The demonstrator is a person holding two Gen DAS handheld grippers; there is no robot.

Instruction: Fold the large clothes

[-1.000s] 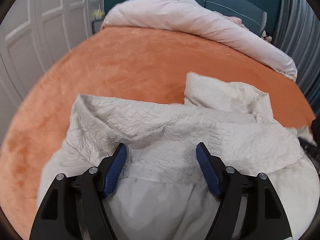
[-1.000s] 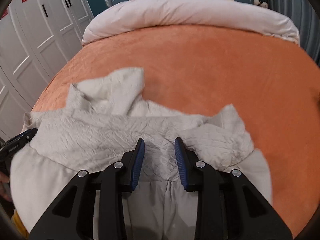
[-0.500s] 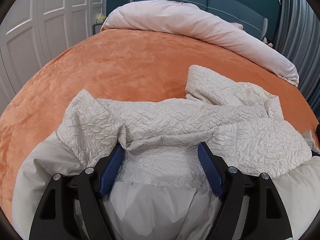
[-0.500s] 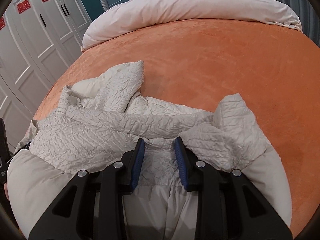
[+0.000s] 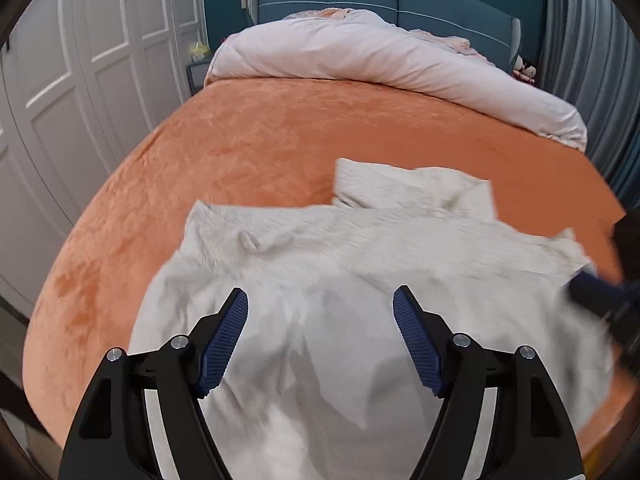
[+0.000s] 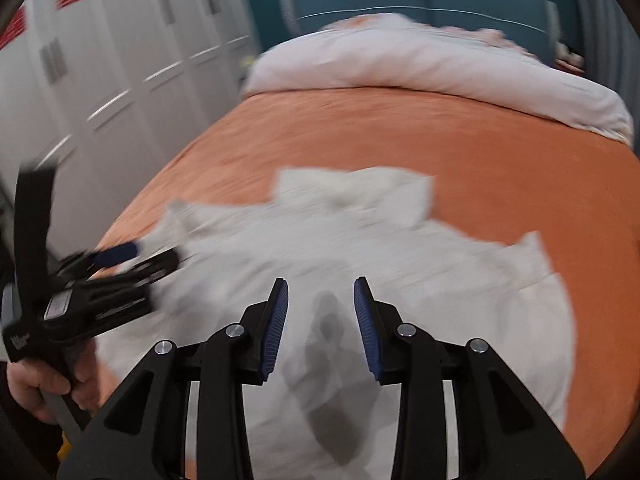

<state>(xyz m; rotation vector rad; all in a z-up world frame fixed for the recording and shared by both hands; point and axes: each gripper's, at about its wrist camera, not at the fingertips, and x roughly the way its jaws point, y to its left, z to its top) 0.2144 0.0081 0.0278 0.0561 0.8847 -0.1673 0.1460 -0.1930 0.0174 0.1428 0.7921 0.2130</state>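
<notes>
So the cream garment (image 5: 360,264) lies crumpled on the orange bed cover (image 5: 248,152) near the bed's foot edge. Left gripper (image 5: 320,312) hovers above it, jaws wide apart, nothing in them. Right gripper (image 6: 320,304) has just been opening, its jaws partly apart with only bare cloth below, no grip

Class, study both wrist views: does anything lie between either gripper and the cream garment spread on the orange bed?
Nothing visible does. The left gripper and the right gripper both hang open directly over the cream garment, with only air between. The orange bedcover around it is bare; the rolled duvet lies far off at the headboard end.
</notes>
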